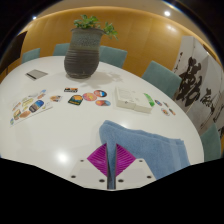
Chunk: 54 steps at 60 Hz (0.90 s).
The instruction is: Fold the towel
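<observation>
A light blue towel [150, 148] lies on the white round table [60, 130], just ahead and to the right of my fingers. My gripper [111, 160] is shut on a narrow fold of the towel's near edge, pinched between the two magenta pads [98, 158]. The cloth rises from between the pads and spreads out to the right over the table.
A dark ribbed pot with a green plant [84, 52] stands at the far middle. Coloured cards and small discs [40, 103] lie to the left, a white box [133, 98] to the right. Blue chairs [160, 72] ring the table. A calligraphy scroll [198, 92] hangs on the right.
</observation>
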{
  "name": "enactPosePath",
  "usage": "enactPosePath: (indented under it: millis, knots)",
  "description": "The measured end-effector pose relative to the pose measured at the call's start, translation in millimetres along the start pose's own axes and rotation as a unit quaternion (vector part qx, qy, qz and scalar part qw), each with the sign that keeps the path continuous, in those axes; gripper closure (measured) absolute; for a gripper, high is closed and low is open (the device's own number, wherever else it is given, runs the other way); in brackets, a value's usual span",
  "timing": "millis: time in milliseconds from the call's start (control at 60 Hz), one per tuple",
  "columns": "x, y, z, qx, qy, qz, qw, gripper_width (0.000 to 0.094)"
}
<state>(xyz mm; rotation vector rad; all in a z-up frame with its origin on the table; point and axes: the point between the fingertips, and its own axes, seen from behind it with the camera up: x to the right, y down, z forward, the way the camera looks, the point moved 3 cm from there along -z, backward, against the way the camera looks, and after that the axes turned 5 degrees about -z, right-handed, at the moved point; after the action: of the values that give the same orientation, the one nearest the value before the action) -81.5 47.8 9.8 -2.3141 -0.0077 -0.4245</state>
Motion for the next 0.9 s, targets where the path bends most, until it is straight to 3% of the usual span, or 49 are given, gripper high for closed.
enactPosePath:
  millis: [67,183,300,367,500,683,750,867,900]
  knots:
    - [-8.0,-3.0,-4.6,-0.005,-0.017,-0.002,1.0,0.0872]
    - [-38.2,-23.9,-39.4,0.01,-0.106,0.054,0.993,0.0877]
    - [-50.1,-64.2,-97.2,0.051,-0.192,0.119,0.973,0.0876]
    - [-33.2,-82.1,-121.5,0.074,-0.219,0.146,0.962,0.0875]
    - [27.3,-81.6,-124.6,0.082,-0.223,0.168,0.957,0.0872]
    - [116.3,-18.2,-59.5,0.041,-0.163,0.159,0.973,0.0848]
    - [139.5,5.7,-37.3,0.021,-0.139,0.136,0.981,0.0689]
    - [166.9,26.6,-29.4,0.011,-0.111,0.093,0.989,0.0052]
    - [172.2,26.0,-36.0,0.015,-0.108,0.085,0.99,0.006]
